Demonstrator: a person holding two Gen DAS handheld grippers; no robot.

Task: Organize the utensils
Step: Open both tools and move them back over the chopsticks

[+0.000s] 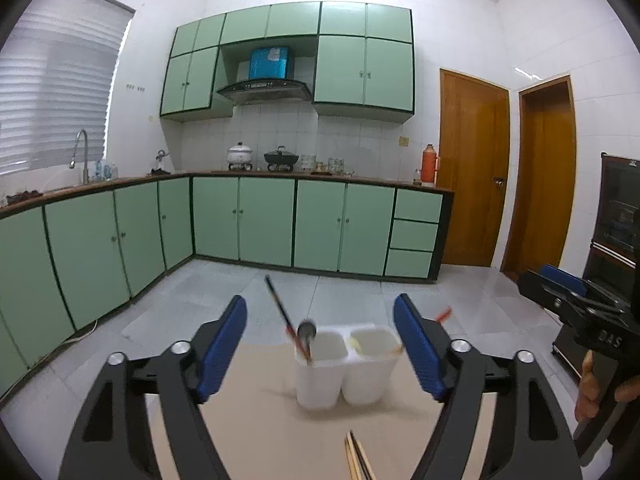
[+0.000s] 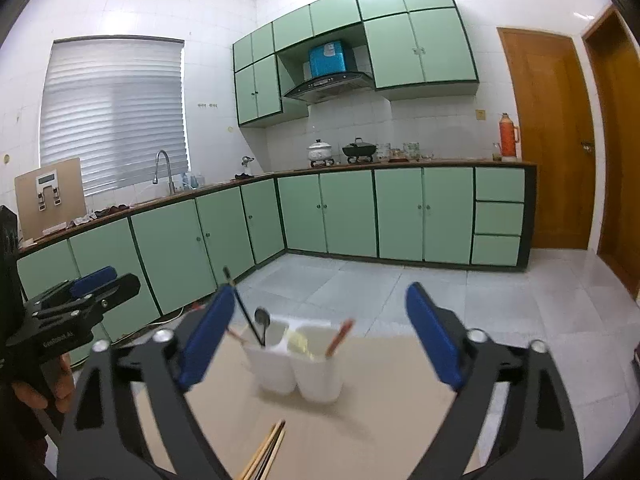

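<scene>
Beige tabletop (image 1: pixel 260 420) w/ white holder (image 1: pixel 344 364), green-cabinet kitchen behind; left gripper (image 1: pixel 320 356) & right gripper (image 2: pixel 320 336) wide open, empty.

My two fisheye cameras sit low, each just behind its own tongs, looking slightly downward over the tan counter (image 1: pixel 260 432) toward green cabinets (image 1: pixel 264 220) across the kitchen. The left view faces them squarely; the right view angles leftward, taking in more window. Both share the white holder (image 1: pixel 344 368) close ahead, chopsticks (image 2: pixel 266 452) nearest, and each glimpses the other's tongs at its edge.
</scene>
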